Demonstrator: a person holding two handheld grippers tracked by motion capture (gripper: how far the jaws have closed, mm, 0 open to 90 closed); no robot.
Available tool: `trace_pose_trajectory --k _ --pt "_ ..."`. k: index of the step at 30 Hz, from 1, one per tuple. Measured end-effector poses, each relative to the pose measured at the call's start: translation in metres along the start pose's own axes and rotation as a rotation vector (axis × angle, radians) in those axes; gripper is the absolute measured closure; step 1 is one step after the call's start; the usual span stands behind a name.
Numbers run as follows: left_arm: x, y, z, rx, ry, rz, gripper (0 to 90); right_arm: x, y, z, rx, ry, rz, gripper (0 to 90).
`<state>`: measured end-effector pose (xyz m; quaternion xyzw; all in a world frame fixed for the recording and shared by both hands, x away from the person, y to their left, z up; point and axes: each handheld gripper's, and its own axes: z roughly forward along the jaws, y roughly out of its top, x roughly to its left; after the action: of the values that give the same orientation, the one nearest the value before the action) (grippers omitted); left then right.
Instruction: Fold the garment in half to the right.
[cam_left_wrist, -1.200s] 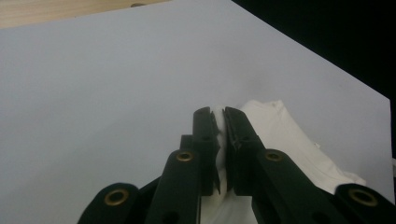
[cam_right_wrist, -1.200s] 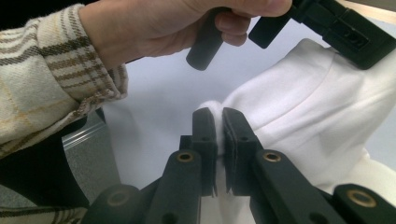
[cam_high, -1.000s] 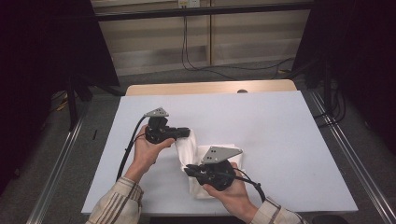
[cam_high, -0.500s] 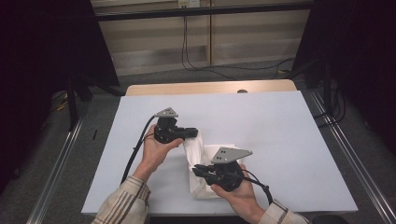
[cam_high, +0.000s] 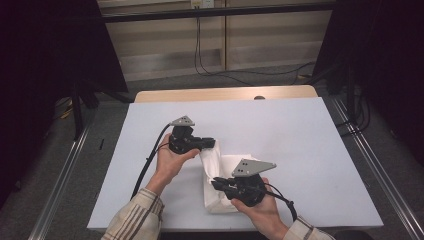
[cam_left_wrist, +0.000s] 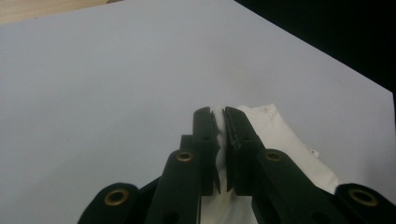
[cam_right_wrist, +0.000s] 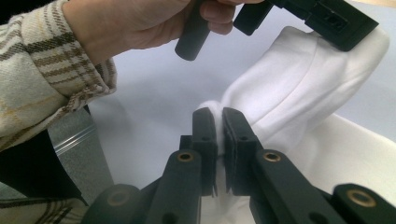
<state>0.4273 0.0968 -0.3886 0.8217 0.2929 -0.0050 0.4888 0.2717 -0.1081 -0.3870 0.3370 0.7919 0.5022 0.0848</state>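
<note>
No text, label, brand, number or sign can be read in any of the views.

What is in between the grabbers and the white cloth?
Nothing. The left gripper and the right gripper each already pinch an edge of the white cloth in their jaws, above the white table.
</note>
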Motion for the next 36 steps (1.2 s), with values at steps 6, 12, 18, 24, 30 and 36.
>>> trace_pose_trajectory --k 6,12,18,24,30,36 --pt "0.0 0.0 0.007 0.007 -0.007 -0.006 83.9 -0.004 -0.002 -0.005 -0.005 -0.011 0.005 84.7" --pt "-0.003 0.003 0.012 0.016 -0.015 -0.002 83.9 -0.006 -0.005 -0.008 0.0 -0.018 0.011 84.7" --pt "-0.004 0.003 0.019 0.023 -0.024 -0.007 83.9 -0.009 -0.009 -0.012 0.005 -0.023 0.011 84.7" --pt "-0.006 0.004 0.024 0.023 -0.029 -0.013 83.9 -0.013 -0.012 -0.016 0.003 -0.026 0.026 84.9" --pt "-0.007 0.005 0.025 0.026 -0.034 -0.01 83.9 -0.015 -0.015 -0.019 0.009 -0.029 0.029 84.9" --pt "-0.008 0.004 0.032 0.033 -0.038 -0.015 83.9 -0.017 -0.018 -0.021 0.012 -0.037 0.04 84.9"
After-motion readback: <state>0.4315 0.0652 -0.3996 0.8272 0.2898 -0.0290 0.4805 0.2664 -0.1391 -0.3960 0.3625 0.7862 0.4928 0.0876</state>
